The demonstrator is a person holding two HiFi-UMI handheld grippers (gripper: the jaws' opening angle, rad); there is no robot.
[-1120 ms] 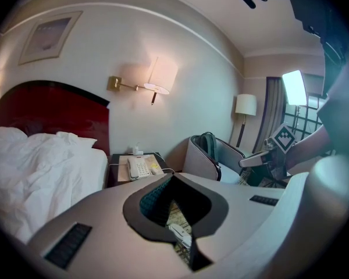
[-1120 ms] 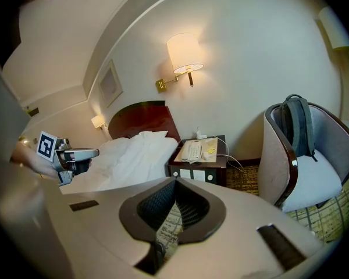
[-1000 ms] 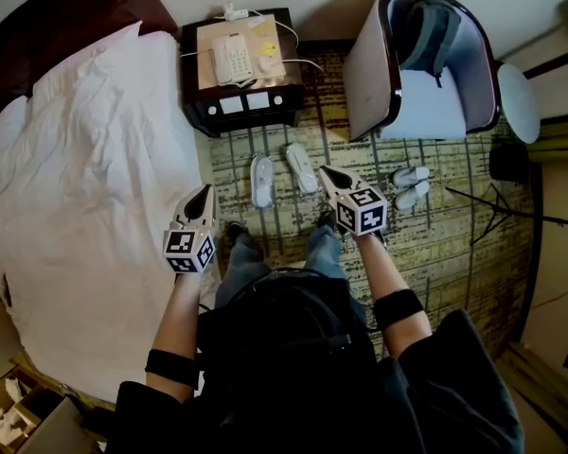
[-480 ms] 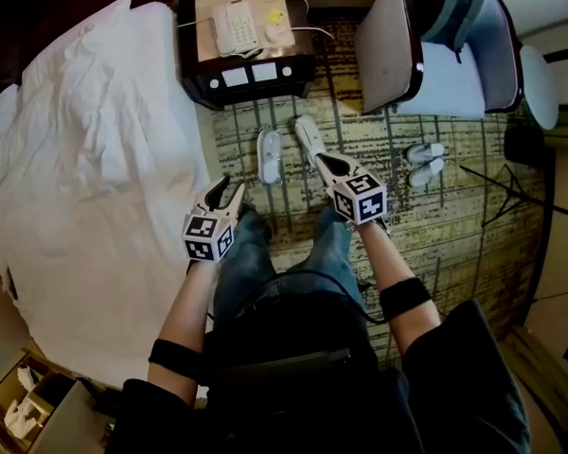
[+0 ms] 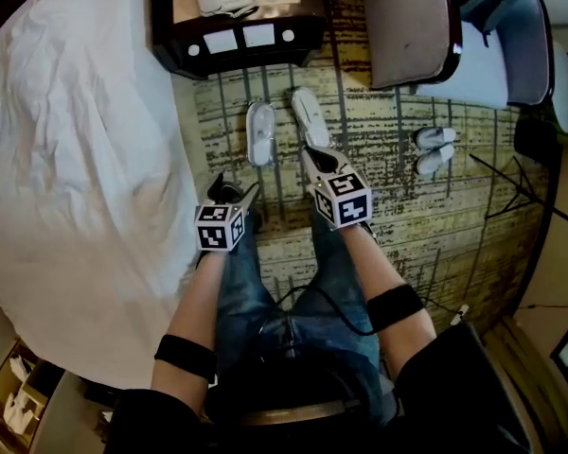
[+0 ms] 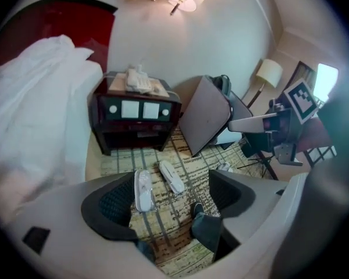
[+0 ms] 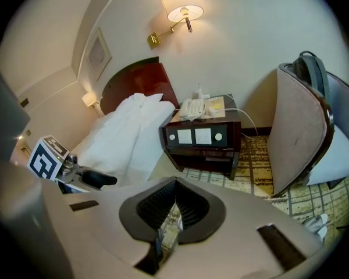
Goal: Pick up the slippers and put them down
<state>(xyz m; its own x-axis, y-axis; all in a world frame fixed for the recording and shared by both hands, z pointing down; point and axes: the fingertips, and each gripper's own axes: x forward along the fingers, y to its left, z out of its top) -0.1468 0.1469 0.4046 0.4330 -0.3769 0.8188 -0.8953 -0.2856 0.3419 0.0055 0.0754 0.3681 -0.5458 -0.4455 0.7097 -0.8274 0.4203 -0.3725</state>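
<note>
Two white slippers lie on the patterned carpet in front of the nightstand, the left slipper (image 5: 260, 132) straight and the right slipper (image 5: 310, 116) angled. In the left gripper view the same left slipper (image 6: 142, 189) and right slipper (image 6: 171, 175) show beyond the jaws. My left gripper (image 5: 235, 189) is short of the left slipper; its jaws have just been opening and stand open, with nothing between them. My right gripper (image 5: 309, 152) is shut and empty, its tip close to the heel of the right slipper. In the right gripper view the right gripper (image 7: 174, 211) has its pads together.
A dark nightstand (image 5: 237, 41) with a phone stands behind the slippers, and the white bed (image 5: 76, 140) fills the left. An armchair (image 5: 426, 26) is at the right, with a second pair of slippers (image 5: 434, 149) beside it. The person's shoe (image 6: 196, 209) and jeans are below the grippers.
Both grippers have sunk toward the carpet and come nearer the slippers. The left jaws have gone from shut to open. The right jaws stay shut.
</note>
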